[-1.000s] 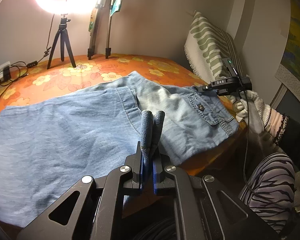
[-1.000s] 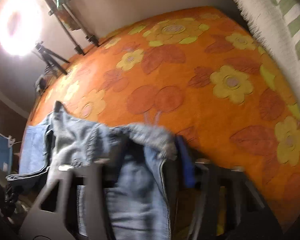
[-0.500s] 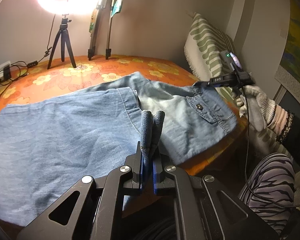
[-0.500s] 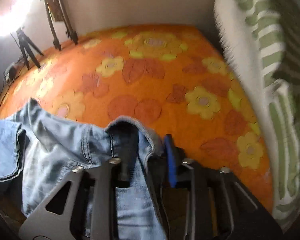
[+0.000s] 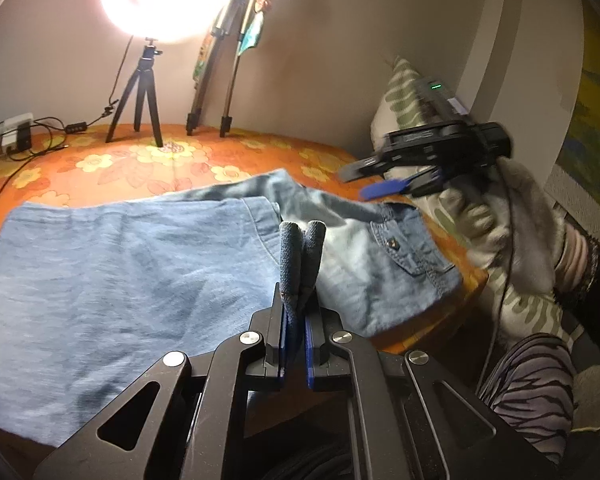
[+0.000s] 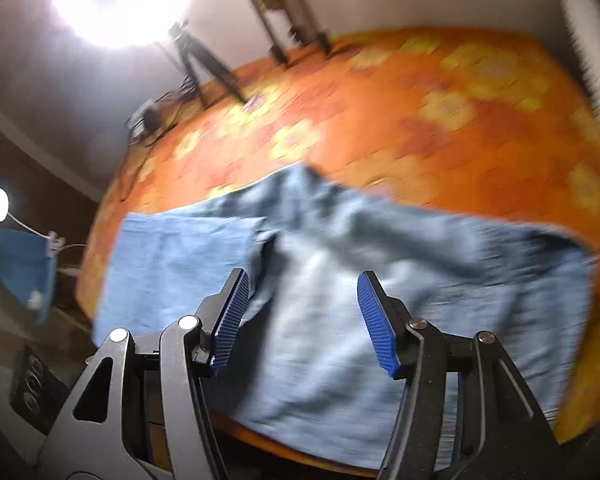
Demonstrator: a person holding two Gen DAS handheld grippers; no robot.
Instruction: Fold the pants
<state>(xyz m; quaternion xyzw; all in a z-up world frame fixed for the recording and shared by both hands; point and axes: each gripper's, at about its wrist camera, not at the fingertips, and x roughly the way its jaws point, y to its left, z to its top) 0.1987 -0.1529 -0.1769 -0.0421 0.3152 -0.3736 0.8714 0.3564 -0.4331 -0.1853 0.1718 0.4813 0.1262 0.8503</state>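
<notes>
Denim pants (image 5: pixel 140 264) lower centre, left gripper (image 5: pixel 302 240) clamps fold for anchoring; right gripper (image 6: pixel 300 320) just opened, empty.

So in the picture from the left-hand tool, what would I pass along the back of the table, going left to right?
Power adapter with cables → black tripod under the ring light → two leaning stands → striped cushion → right gripper, held above the jeans.

Your orange flowered bedspread (image 5: pixel 100 168) carries the denim pants (image 5: pixel 120 264) spread flat, tripod (image 5: pixel 140 96) and cables (image 5: pixel 32 136) standing at its far edge.
</notes>
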